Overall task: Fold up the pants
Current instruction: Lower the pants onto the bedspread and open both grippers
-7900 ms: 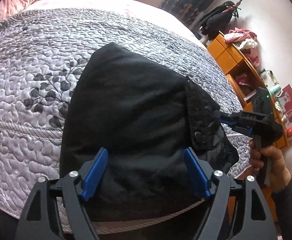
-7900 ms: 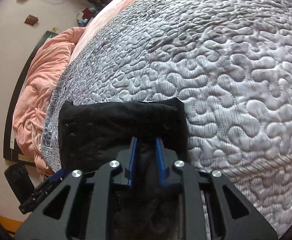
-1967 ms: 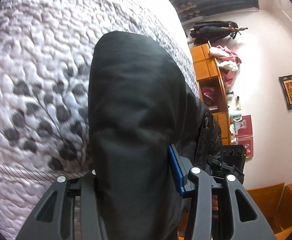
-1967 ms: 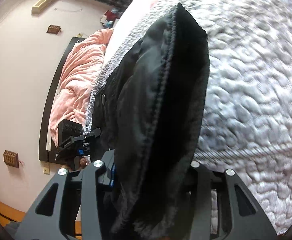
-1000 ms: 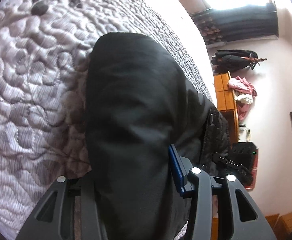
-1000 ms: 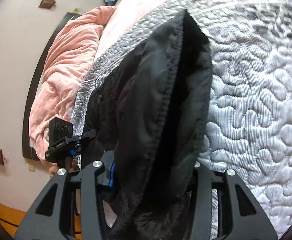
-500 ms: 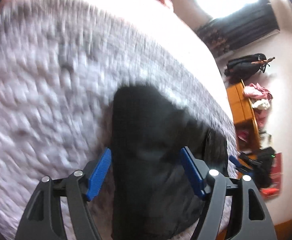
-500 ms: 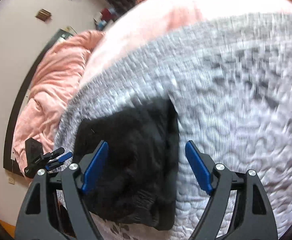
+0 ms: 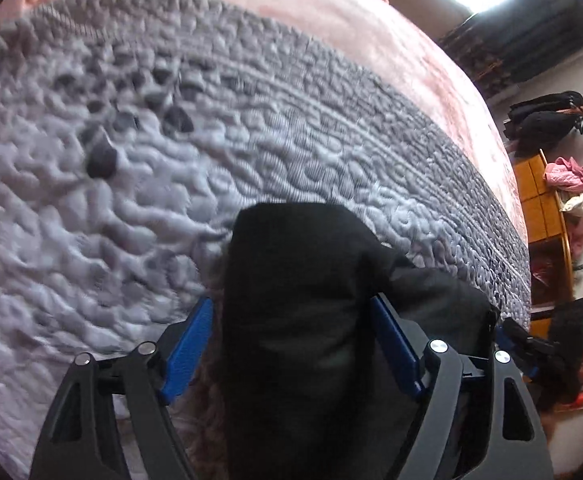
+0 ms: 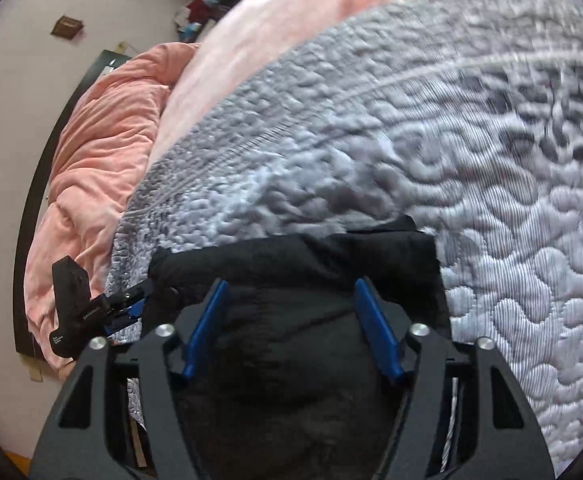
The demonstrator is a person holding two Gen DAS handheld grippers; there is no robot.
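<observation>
The black pants (image 9: pixel 303 288) lie folded into a compact bundle on the grey quilted bedspread (image 9: pixel 131 168). My left gripper (image 9: pixel 291 320) is open, its blue pads either side of the bundle's left end, apart from the cloth. My right gripper (image 10: pixel 291 304) is open over the bundle's right end (image 10: pixel 299 276), with the pants between its spread fingers. The right gripper also shows at the right edge of the left wrist view (image 9: pixel 539 344). The left gripper shows at the left of the right wrist view (image 10: pixel 103 308).
A pink duvet (image 10: pixel 99 140) is bunched at the head of the bed beside a pink sheet (image 9: pixel 371 28). An orange wooden shelf unit (image 9: pixel 543 196) with clothes stands by the wall to the right. The quilt (image 10: pixel 491 160) stretches beyond the bundle.
Both grippers held the pants shut one second ago and have since opened. The pants dropped from a raised fold to lie flat on the quilt; both grippers have drawn back a little.
</observation>
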